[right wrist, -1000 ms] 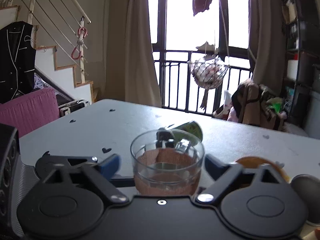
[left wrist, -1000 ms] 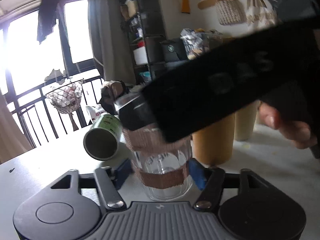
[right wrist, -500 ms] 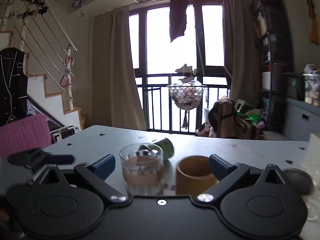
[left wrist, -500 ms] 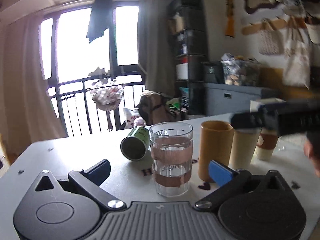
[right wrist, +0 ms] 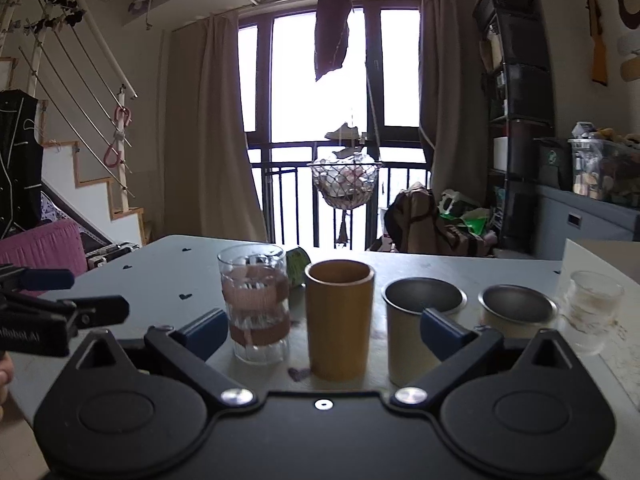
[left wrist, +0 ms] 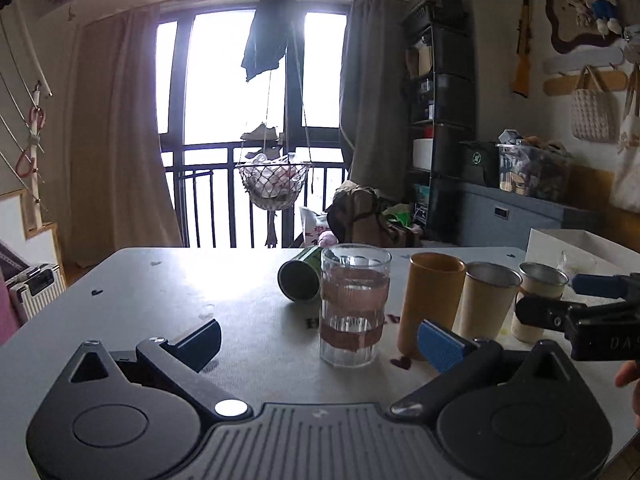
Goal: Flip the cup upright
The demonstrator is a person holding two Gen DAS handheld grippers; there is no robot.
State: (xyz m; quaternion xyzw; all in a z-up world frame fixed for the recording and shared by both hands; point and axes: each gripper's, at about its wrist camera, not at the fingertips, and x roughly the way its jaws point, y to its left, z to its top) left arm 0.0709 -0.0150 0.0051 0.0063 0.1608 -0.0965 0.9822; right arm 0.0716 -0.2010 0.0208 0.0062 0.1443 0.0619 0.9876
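A: Where's the glass cup (left wrist: 354, 304) rn?

B: Upright on the grey table (left wrist: 168, 292), mouth up, brown tape bands round its body. In left cam it sits centre frame, w/ the left gripper (left wrist: 320, 340) hanging short of it. Nothing touching it.

A: Jaws?

B: Left gripper: spread wide, blue pads well apart, nothing between them but table and the glass farther out. Right gripper (right wrist: 326, 326): also spread wide, holding nothing; in its own cam the orange cup (right wrist: 340, 320) and part of a cream metal cup (right wrist: 420, 332) show in the gap, past the fingertips.

A: Other stuff on the table?

B: Row running rightward from the glass: orange cup just beside it, then cream metal cup, then a second metal cup (right wrist: 518, 312), then a small clear cup (right wrist: 592, 312) at far right. All upright. Behind the glass, a green can (left wrist: 302, 280) lies on its side, open end toward left cam.

A: Grippers see each other?

B: Yes. Right one pokes in at right edge of left cam, left one at left edge of right cam, both w/ fingers apart. Small dark heart marks dot the tabletop.
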